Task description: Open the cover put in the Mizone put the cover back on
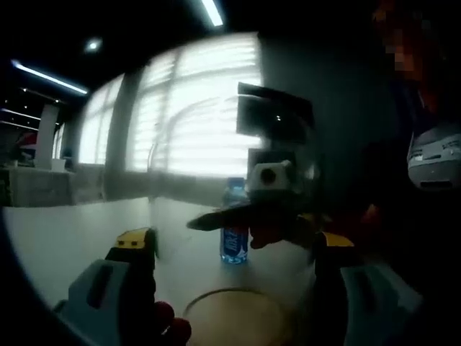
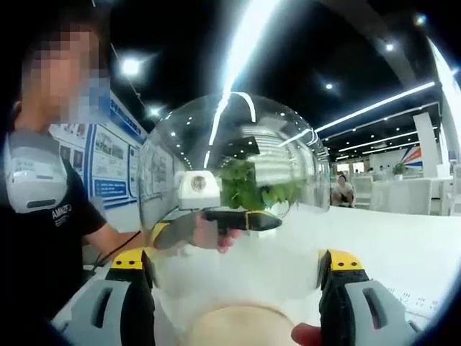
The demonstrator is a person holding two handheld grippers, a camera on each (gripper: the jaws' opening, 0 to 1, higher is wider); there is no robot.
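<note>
Blue-labelled Mizone bottle, clear glass cover, white table, yellow-tipped grey left claw.

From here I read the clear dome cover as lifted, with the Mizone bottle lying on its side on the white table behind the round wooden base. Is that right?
Not quite: the Mizone bottle stands upright, not on its side, as the left gripper view shows. The rest holds: the clear dome cover is lifted, and the bottle is on the white table behind the round wooden base.

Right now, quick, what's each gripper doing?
Left gripper: open, nothing gripped.
Right gripper: open, glass dome just ahead.
</note>
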